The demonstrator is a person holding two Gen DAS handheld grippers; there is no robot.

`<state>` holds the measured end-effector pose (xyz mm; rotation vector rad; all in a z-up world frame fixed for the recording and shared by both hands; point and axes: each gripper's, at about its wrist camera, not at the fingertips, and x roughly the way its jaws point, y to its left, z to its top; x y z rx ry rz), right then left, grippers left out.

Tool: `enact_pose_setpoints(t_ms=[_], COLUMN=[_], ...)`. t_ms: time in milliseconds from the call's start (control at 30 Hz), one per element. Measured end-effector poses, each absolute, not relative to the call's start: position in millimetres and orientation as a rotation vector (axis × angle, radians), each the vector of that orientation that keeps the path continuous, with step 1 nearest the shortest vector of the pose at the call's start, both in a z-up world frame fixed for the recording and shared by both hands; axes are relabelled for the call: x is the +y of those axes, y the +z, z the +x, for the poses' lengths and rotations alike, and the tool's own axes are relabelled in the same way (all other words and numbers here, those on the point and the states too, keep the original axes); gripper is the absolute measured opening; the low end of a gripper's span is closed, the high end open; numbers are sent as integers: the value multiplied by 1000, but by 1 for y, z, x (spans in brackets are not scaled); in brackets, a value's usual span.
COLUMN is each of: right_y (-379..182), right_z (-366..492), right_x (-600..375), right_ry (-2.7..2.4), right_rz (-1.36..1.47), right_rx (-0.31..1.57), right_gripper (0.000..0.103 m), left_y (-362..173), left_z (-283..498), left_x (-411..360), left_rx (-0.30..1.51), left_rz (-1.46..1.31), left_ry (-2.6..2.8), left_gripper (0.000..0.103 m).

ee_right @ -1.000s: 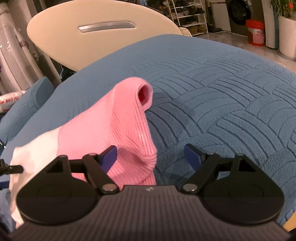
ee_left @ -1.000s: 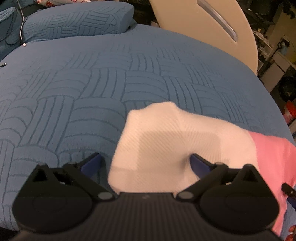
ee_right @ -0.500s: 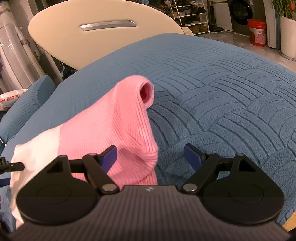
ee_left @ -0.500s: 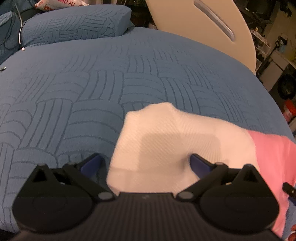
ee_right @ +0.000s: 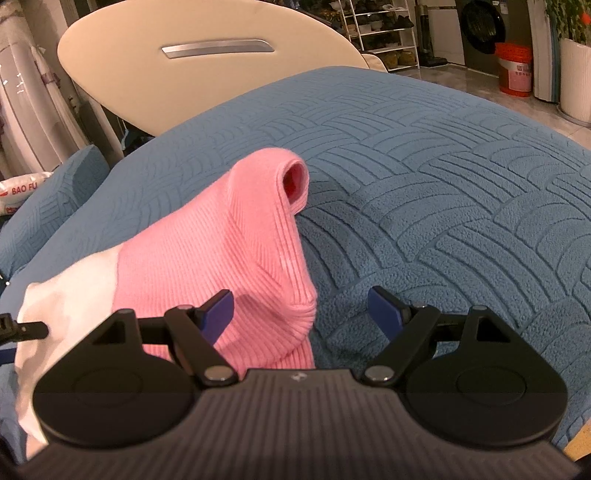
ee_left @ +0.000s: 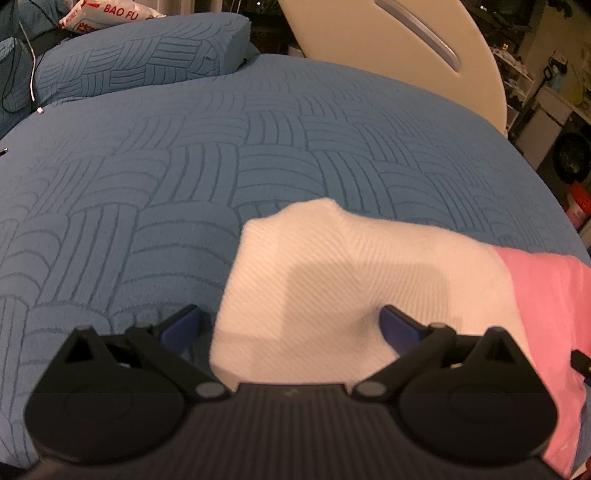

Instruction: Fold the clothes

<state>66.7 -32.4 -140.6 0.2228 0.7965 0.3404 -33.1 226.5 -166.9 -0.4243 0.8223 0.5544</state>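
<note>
1. The left tongs (ee_left: 290,326) are close to the camera, and their two blue tips stand wide apart.
2. The white end of the knit cloth (ee_left: 332,280) lies between those tips. The right tip presses a small dent into the white cloth, and the left tip is just beside the cloth's edge. The tips do not pinch it.
3. The right tongs (ee_right: 299,314) are wide apart too. The pink end of the cloth lies between their tips, nearer to the left tip. The right tip is over the bare blanket.
4. The cloth is one piece, white at one end and pink at the other. It lies bunched up on the bed, near its front edge.
5. The far pink part rises in a hump, and at its top there is a round hole (ee_right: 294,181) that looks red inside.
6. The blue blanket (ee_right: 443,177) covers the bed and has a pattern of curved lines pressed into it.
7. Farther back lies a blue pillow (ee_left: 140,55) with a white bag (ee_left: 107,14) marked "BAO FU" behind it.
8. A cream board (ee_right: 177,85) with a silver handle stands at the far end of the bed.
9. An orange bucket (ee_right: 514,68) stands on the floor far away.
</note>
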Motion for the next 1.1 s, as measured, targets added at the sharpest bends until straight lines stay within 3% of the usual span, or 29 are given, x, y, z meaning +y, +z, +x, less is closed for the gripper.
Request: enact_pose_setpoints(t_ms=[1100], right_y=[-141], right_z=[73], right_x=[-45], right_ry=[340], right_rz=[346], right_rx=[805], right_gripper=[83], left_y=[-153], left_z=[-31], left_x=[199], left_rx=[725], left_rz=[-350], left_ry=[417], left_gripper=[103])
